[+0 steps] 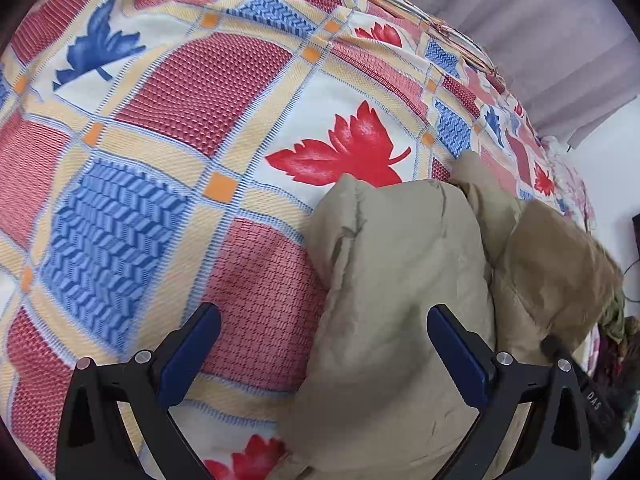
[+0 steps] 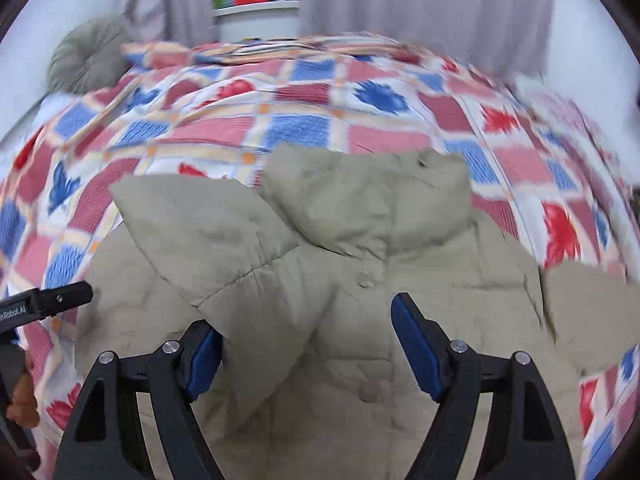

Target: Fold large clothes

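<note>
A beige padded jacket (image 2: 360,300) with a hood (image 2: 372,196) lies on a patchwork bedspread (image 2: 280,120). In the right wrist view its left sleeve (image 2: 224,248) is folded across the front. My right gripper (image 2: 308,344) is open just above the jacket's front, with the sleeve fabric bunched between the jaws. In the left wrist view the jacket (image 1: 392,280) fills the lower right. My left gripper (image 1: 324,344) is open over the jacket's left edge, holding nothing. The left gripper's body shows in the right wrist view (image 2: 44,300) at the far left.
The bedspread (image 1: 180,120) has red, blue and white squares with leaf prints and spreads to the left. Grey curtains (image 2: 420,0) and a white shelf with books (image 2: 256,12) stand behind the bed. A grey round cushion (image 2: 88,56) lies at the back left.
</note>
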`<state>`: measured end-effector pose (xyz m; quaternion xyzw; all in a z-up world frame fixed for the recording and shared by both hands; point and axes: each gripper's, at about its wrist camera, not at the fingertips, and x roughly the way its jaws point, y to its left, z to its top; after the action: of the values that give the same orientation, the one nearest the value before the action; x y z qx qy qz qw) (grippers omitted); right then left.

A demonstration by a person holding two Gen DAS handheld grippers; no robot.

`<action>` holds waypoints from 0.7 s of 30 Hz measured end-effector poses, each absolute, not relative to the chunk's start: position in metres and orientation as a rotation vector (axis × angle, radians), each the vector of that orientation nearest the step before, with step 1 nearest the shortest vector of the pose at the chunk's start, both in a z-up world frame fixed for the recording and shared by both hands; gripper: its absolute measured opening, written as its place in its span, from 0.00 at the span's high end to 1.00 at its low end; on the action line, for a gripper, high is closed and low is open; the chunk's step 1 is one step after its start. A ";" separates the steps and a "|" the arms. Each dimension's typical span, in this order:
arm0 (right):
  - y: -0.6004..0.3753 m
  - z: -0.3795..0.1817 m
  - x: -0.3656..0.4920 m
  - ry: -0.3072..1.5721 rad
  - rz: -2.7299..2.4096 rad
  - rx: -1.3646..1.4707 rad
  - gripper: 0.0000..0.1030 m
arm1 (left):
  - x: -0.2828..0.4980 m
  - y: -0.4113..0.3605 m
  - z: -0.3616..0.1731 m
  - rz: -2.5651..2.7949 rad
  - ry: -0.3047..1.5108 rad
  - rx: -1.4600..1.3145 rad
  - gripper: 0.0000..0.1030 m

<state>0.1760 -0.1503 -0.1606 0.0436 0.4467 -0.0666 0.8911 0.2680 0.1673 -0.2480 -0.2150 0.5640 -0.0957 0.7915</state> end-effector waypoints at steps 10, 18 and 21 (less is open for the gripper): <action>-0.292 -0.240 0.153 1.070 -0.174 0.845 0.90 | 0.279 0.097 -0.209 -0.356 1.108 -0.275 0.78; -0.302 -0.255 0.126 1.051 -0.239 0.891 0.92 | 0.299 0.103 -0.244 -0.082 1.099 0.026 0.48; -0.297 -0.257 0.130 1.055 -0.251 0.850 0.92 | 0.298 0.122 -0.229 -0.016 1.064 0.048 0.38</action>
<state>0.1299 -0.2973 -0.2574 0.3921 0.4866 -0.1157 0.7720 0.2984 0.1216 -0.2295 0.0227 0.5071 -0.0076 0.8615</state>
